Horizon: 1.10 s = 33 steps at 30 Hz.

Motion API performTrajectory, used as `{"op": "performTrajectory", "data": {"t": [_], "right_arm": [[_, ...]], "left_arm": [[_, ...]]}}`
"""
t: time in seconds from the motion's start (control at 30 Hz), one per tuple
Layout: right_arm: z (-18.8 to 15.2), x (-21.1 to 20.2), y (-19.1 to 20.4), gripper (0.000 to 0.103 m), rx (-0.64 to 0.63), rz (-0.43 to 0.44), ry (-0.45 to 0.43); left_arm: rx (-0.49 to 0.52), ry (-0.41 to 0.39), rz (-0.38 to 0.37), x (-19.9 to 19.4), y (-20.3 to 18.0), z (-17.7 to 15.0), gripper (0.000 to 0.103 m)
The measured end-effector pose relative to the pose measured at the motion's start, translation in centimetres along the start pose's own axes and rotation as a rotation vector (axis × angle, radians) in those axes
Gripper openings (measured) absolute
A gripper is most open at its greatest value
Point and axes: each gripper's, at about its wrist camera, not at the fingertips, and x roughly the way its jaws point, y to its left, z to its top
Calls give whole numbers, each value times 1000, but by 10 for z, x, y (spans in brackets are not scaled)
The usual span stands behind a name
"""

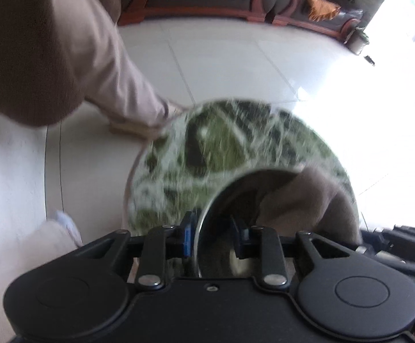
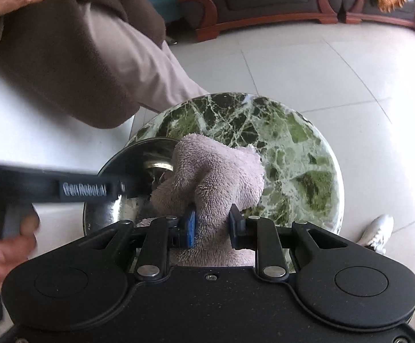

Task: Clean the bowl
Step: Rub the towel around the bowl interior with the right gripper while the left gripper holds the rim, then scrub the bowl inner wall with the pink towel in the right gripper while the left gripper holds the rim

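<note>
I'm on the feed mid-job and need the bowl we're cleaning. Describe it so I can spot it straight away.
Find the round green marble table on the pale tiled floor. At its near left edge sits the bowl, with the left hand-held gripper clamped on its rim. It is the only shiny metal thing there, and the pink fluffy cloth held by the right hand-held gripper is pushed into it.

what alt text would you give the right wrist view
The right claw is shut on a fluffy pink cloth pressed into a shiny metal bowl, which the left claw holds by its rim from the left. Both sit over a round green marble table on a pale tiled floor, a seated person behind.
</note>
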Motion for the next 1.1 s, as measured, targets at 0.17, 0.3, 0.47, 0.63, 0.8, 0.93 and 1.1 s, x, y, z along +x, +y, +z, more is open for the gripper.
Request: {"op": "performTrajectory", "data": {"t": [0.17, 0.3, 0.47, 0.63, 0.8, 0.93, 1.1], "right_arm": [[6, 4, 8, 22, -96, -26, -6], [26, 16, 8, 22, -237, -7, 7], [46, 24, 15, 22, -428, 18, 28], [48, 18, 22, 22, -544, 17, 35], [54, 14, 28, 27, -621, 47, 28], [66, 19, 38, 29, -690, 56, 23], [70, 32, 49, 29, -732, 74, 41]], "left_arm": [[5, 28, -3, 4, 3, -1, 16], [9, 71, -23, 0, 7, -8, 10], [51, 52, -12, -8, 3, -11, 11], [68, 68, -35, 8, 6, 3, 14], [72, 71, -43, 8, 7, 1, 12], [57, 71, -36, 7, 6, -3, 12], [32, 63, -22, 5, 4, -6, 12]]}}
